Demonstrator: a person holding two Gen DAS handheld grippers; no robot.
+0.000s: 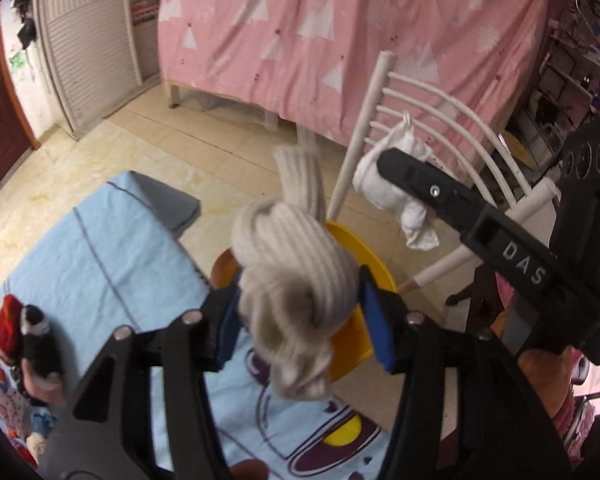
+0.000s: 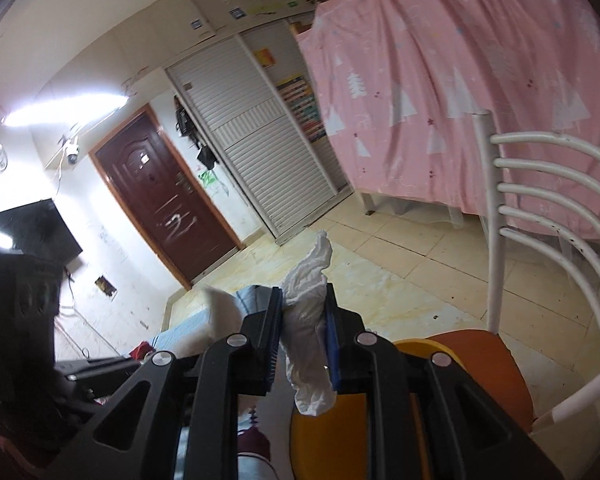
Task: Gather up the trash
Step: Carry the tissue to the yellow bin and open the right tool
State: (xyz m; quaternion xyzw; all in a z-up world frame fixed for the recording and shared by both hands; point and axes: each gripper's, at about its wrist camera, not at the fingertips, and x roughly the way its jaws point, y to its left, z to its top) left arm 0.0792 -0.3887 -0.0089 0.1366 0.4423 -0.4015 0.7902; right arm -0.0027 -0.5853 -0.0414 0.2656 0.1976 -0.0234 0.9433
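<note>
My left gripper (image 1: 300, 316) is shut on a knotted beige ribbed sock (image 1: 296, 276) and holds it above a yellow bin (image 1: 356, 336) that stands on an orange chair seat. My right gripper (image 2: 302, 336) is shut on a crumpled white cloth (image 2: 306, 320) and holds it over the same yellow bin (image 2: 336, 432). In the left wrist view the right gripper (image 1: 384, 164) reaches in from the right with the white cloth (image 1: 384, 184) hanging from it, beyond and to the right of the beige sock.
A table with a light blue cartoon cloth (image 1: 100, 264) lies left of the bin, with red and black socks (image 1: 28, 332) and other small items on it. A white slatted chair back (image 2: 540, 208) rises right of the bin. A pink curtain (image 1: 340, 40) hangs behind.
</note>
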